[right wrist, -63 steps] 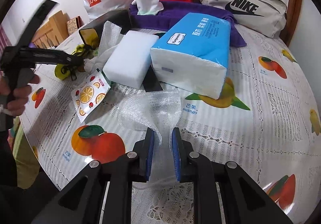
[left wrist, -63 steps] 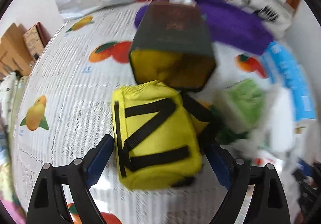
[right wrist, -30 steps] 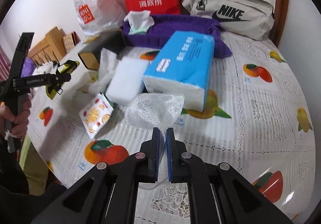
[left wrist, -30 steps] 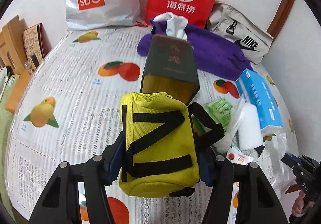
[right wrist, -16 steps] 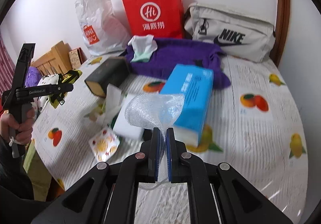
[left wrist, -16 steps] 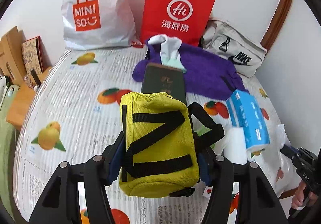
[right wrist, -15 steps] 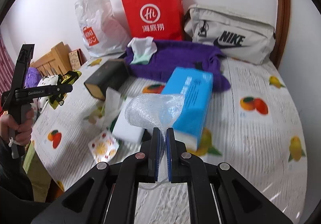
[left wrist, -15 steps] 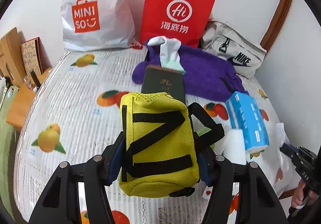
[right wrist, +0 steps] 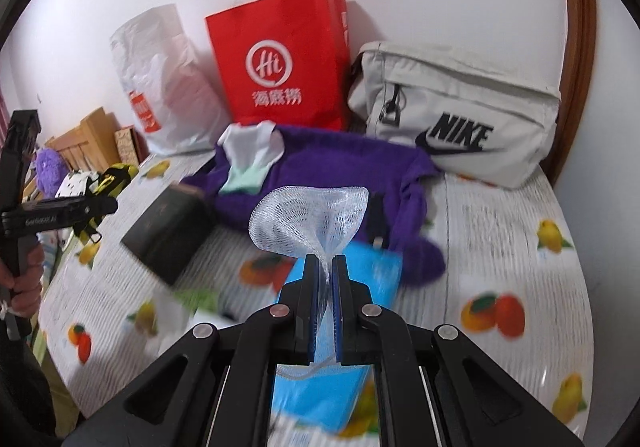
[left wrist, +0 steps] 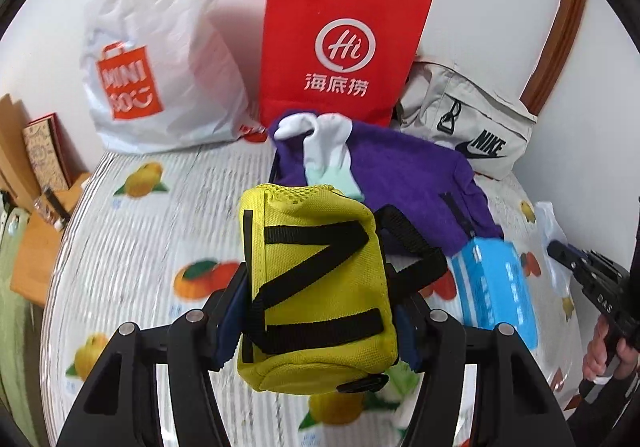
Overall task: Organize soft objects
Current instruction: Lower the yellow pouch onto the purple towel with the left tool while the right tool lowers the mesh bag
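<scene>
My left gripper [left wrist: 320, 287] is shut on a yellow pouch [left wrist: 316, 287] with black straps, held up above the table. In the right wrist view that pouch [right wrist: 114, 177] shows small at the left, on the other tool. My right gripper [right wrist: 328, 267] is shut on a white mesh net [right wrist: 308, 219], which fans out above its fingertips. In the left wrist view the net [left wrist: 554, 239] hangs at the far right from the right gripper [left wrist: 560, 249], held by a hand [left wrist: 604, 355]. A purple fleece [left wrist: 404, 175] with white socks [left wrist: 324, 151] on it lies ahead.
A fruit-print tablecloth [left wrist: 140, 247] covers the table. At the back stand a red paper bag [left wrist: 340, 47], a white Miniso bag [left wrist: 152, 59] and a beige Nike bag [right wrist: 460, 115]. A blue tissue pack [left wrist: 496, 295] and a dark box [right wrist: 168, 231] lie nearer.
Both grippers have risen and moved toward the bags at the back, each still holding its load. The dark box has slipped out of sight behind the yellow pouch in the left wrist view.
</scene>
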Demonstrator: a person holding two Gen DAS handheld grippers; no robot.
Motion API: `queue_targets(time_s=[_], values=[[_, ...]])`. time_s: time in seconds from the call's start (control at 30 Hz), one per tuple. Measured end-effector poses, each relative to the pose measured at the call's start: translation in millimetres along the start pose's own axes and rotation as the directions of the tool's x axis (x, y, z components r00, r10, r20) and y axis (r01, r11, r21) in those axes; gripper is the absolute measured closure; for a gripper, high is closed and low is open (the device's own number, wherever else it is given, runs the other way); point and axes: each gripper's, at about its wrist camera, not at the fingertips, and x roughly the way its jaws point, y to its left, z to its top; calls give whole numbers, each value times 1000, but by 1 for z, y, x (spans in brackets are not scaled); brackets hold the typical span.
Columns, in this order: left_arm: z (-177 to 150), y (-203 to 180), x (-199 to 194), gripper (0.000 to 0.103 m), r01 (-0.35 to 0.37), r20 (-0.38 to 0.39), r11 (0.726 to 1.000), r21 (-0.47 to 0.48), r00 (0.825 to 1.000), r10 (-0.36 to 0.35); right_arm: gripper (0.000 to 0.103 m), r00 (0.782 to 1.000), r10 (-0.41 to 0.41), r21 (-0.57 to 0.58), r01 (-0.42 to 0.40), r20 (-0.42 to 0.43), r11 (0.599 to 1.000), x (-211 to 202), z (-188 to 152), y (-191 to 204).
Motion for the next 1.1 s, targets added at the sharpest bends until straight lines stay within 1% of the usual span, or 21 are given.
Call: queue_targets(time_s=[0.23,0.33,0.43,0.57,0.73,0.93,1.1], values=[[32,-9,30,43,31,-22,999,8,999,-31,97,1000,-14,-13,14,13,1000,35,40,-19],[46,-14,46,43,46,-31,999,11,998,-46,96,1000,-16,-12,16,6,1000,49,49,-26],[57,-18,61,43,46,-43,999,11,998,-45,97,1000,-19,-14,19,-10,1000,65,57,-33],[70,-20,82,43,54,-62,998,14,997,-53,96,999,-20,-23,20,-26,1000,82,65,-40],[82,-22,102,43,70,-84,998,7,994,-69,96,998,-13,-29,11,-67,1000,108,72,-46],[87,-27,124,43,72,-122,997,20,990,-69,96,995,-2,-32,-1,-102,999,134,78,-49],[87,-29,142,43,66,-159,998,24,985,-61,96,990,-9,-38,4,-144,999,151,79,-50]])
